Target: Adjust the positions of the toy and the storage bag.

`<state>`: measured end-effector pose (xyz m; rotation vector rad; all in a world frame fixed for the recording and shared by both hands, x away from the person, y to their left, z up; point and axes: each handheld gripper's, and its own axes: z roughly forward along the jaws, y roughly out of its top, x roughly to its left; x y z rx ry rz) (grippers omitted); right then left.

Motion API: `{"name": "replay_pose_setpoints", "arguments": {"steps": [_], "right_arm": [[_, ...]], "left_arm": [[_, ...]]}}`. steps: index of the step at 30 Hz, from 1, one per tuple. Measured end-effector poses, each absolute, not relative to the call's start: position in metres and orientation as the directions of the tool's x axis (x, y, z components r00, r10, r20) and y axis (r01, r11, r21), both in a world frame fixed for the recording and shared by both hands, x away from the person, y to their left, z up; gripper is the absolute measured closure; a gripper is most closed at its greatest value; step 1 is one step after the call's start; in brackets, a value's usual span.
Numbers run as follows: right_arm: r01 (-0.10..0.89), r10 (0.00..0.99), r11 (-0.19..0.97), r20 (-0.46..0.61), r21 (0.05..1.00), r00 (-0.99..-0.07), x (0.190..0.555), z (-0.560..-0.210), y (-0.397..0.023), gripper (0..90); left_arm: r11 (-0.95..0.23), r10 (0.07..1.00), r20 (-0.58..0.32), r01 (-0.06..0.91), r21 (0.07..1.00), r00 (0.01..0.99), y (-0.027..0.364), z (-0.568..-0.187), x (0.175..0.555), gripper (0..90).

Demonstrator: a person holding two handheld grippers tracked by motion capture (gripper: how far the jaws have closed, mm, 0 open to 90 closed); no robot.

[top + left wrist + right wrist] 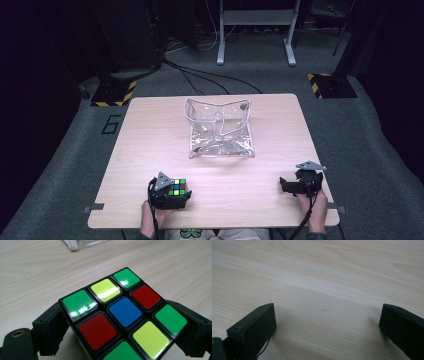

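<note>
Pale wood-grain tabletop (150, 130) carries a scrambled colour-tiled puzzle cube (177, 189) at its near left edge, its top face showing green, yellow, red and blue squares with no lettering. Around it, the left gripper (172, 196) has both black jaws pressed on opposite sides of the cube. At the near right, the right gripper (300, 186) rests with jaws spread wide over bare wood. Mid-table sits a clear plastic pouch (220, 130). On grey carpet beside the table, a "6" (111, 124) is taped.
</note>
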<state>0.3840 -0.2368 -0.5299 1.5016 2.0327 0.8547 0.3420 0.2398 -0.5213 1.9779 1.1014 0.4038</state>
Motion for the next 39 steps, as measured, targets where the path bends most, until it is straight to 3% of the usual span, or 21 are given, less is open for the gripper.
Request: {"name": "replay_pose_setpoints", "arguments": {"steps": [6, 15, 23, 39], "right_arm": [[0.666, 0.958, 0.201, -0.002, 0.718, -0.286, 0.384, -0.530, -0.236, 0.1], [0.667, 0.958, 0.200, -0.001, 0.718, -0.287, 0.384, -0.530, -0.236, 0.3], [0.665, 0.958, 0.202, -0.002, 0.719, -0.288, 0.384, -0.530, -0.236, 0.3], [0.665, 0.958, 0.202, -0.002, 0.719, -0.288, 0.384, -0.530, -0.236, 0.4]], "left_arm": [[-0.291, 0.814, -0.094, 0.542, 0.788, 0.573, 0.240, -0.521, 0.342, 12.5], [-0.249, 0.794, -0.168, 0.565, 0.787, 0.584, 0.245, -0.528, 0.346, 8.9], [-0.318, 0.786, -0.101, 0.540, 0.780, 0.610, 0.242, -0.526, 0.345, 13.0], [-0.305, 0.782, -0.107, 0.528, 0.792, 0.613, 0.239, -0.515, 0.349, 14.2]]}}
